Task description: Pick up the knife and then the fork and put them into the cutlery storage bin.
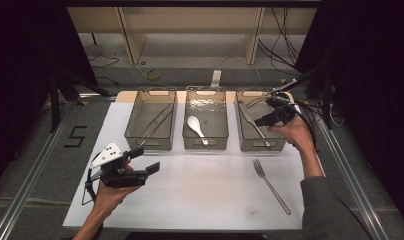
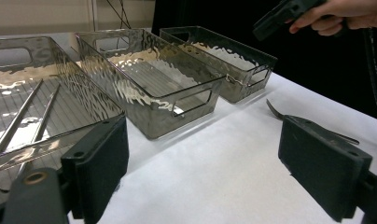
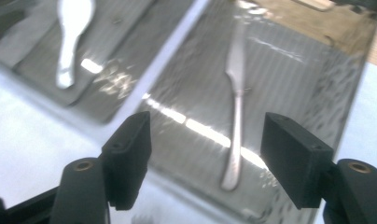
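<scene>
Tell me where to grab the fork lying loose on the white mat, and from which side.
Grip the fork mid-handle, coming straight down with the jaws across its width. It lies flat and diagonal on the mat, tines toward the bins; the slim handle has open mat on both sides. The right gripper, open, is probably nearer.

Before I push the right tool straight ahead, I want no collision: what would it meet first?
Probably the silver knife lying in the clear ribbed plastic bin, framed between the open right tool; depth is unclear.

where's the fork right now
In the high view the fork lies on the white table sheet, right of centre, in front of the right-hand bin that holds the knife.
</scene>
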Available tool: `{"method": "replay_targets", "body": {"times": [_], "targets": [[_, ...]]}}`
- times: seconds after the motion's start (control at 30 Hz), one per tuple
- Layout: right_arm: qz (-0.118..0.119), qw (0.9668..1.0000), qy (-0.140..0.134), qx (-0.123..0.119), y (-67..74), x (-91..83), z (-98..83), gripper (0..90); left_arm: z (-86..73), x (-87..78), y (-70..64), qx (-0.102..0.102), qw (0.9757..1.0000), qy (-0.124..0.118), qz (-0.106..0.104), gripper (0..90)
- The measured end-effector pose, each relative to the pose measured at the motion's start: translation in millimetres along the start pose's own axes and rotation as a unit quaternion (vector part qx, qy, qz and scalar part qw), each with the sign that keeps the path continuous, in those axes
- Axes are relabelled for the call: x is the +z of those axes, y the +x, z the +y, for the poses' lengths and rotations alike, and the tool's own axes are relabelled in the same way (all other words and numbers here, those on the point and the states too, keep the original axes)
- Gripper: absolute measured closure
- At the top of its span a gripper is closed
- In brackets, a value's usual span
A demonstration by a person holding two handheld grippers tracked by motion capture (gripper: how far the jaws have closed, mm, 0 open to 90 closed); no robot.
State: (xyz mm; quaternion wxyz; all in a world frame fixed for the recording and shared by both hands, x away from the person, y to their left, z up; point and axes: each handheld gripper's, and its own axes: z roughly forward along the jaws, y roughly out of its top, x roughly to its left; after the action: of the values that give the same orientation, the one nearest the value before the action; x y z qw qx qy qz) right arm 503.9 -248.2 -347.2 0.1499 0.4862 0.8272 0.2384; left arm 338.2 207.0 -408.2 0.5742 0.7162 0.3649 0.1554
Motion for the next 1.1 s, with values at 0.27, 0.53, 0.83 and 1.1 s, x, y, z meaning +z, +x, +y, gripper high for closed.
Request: {"method": "replay_targets", "body": {"times": [0.27,0.53,0.83,1.1], "targets": [[0.030,0.9979,0.019,-0.054,32.7,-18.7,-31.2,33.0,-0.2,-0.5,0.2,-0.002,1.0000,-0.002,0.000,15.5],[0.042,0.9973,0.024,-0.055,44.4,-20.7,-58.9,29.9,-0.1,-0.7,0.4,0.000,1.0000,-0.001,0.000,15.4],[0.060,0.9972,0.011,-0.043,52.4,-21.1,-94.3,27.2,-0.3,-0.8,0.1,-0.002,1.0000,-0.001,-0.002,15.4],[0.061,0.9966,0.044,-0.033,46.5,-14.2,-126.5,30.3,-0.3,-0.4,-0.4,0.000,1.0000,0.000,-0.002,15.4]]}}
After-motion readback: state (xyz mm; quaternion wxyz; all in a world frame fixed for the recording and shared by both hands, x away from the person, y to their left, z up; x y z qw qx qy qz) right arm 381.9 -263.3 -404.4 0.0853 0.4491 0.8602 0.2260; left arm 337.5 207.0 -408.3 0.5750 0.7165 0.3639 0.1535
